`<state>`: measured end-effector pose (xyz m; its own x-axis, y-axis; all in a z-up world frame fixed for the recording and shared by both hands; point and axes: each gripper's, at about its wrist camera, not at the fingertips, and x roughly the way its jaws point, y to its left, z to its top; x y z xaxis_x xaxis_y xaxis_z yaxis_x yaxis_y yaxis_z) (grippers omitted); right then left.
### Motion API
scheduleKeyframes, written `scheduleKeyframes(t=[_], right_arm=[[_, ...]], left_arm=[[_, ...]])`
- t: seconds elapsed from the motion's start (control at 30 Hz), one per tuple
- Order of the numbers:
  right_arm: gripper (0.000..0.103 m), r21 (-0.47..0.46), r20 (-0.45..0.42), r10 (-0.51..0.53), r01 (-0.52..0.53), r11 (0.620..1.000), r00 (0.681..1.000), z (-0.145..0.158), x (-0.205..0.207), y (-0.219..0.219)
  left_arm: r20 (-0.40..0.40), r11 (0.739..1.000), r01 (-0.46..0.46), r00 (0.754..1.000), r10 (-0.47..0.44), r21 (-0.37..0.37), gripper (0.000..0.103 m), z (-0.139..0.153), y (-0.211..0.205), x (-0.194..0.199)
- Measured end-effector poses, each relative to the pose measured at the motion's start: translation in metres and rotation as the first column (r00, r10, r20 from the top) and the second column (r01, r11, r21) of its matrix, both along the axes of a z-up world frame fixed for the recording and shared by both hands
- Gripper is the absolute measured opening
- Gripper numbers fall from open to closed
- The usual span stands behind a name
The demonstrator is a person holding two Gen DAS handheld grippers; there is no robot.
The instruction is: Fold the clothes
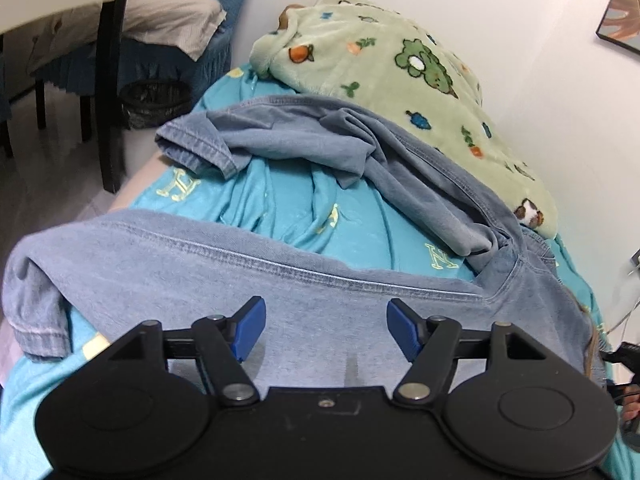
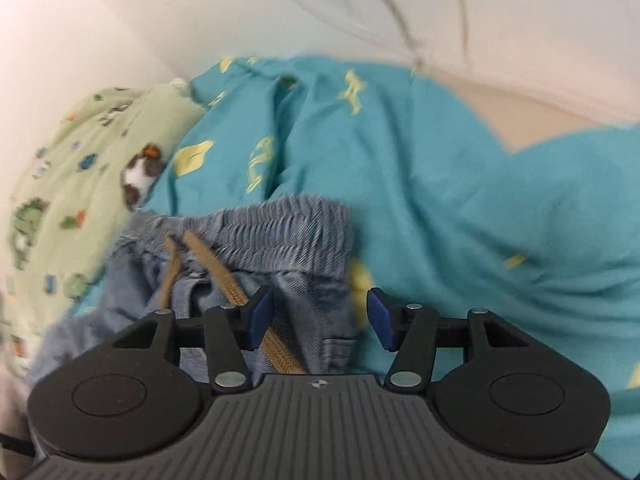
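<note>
The blue pants [image 1: 280,264] are soft, matt denim cloth, with a woven tan string [image 2: 240,300]. Beyond them, the bed sheet [image 1: 288,200] is smooth cloth. The green blanket [image 1: 400,72] looks fuzzy. The gripper pads [image 1: 252,328] are matt blue plastic.

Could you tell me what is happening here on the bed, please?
A person with a gripper in each hand is folding blue trousers laid on a teal sheet. The left gripper is open over one trouser leg, gripping nothing. The right gripper is open over the waistband, near the brown drawstring. The other leg lies crumpled toward a green blanket by the wall. No neat fold shows yet.
</note>
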<state>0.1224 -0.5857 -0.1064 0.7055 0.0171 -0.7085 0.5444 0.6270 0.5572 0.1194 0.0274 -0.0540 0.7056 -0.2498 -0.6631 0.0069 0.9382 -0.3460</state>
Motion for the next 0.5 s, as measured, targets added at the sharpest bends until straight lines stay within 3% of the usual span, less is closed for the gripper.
scheduleKeyframes(t=[0.13, 0.23, 0.3, 0.37, 0.5], right_arm=[[0.067, -0.031, 0.045, 0.068, -0.067, 0.997, 0.997, -0.004, 0.010, 0.002], [0.066, -0.068, 0.059, 0.089, -0.085, 0.994, 0.994, -0.004, 0.014, 0.002], [0.065, -0.071, 0.063, 0.078, -0.074, 0.995, 0.995, 0.000, 0.014, 0.003], [0.052, -0.097, 0.093, 0.086, -0.077, 0.992, 0.992, 0.005, 0.015, 0.005], [0.050, -0.091, 0.223, 0.141, -0.124, 0.988, 0.965, 0.019, 0.015, 0.010]], left_arm=[[-0.010, 1.000, -0.001, 1.000, 0.001, -0.026, 0.064, -0.002, 0.001, 0.003], [-0.017, 0.999, -0.005, 1.000, 0.004, -0.036, 0.064, -0.004, 0.000, 0.004], [-0.018, 0.999, -0.008, 1.000, 0.007, -0.053, 0.064, -0.004, 0.002, 0.004], [-0.014, 0.998, -0.011, 1.000, 0.010, -0.068, 0.064, -0.003, 0.003, 0.004], [-0.005, 0.997, -0.011, 1.000, 0.011, -0.070, 0.064, -0.002, 0.003, 0.003]])
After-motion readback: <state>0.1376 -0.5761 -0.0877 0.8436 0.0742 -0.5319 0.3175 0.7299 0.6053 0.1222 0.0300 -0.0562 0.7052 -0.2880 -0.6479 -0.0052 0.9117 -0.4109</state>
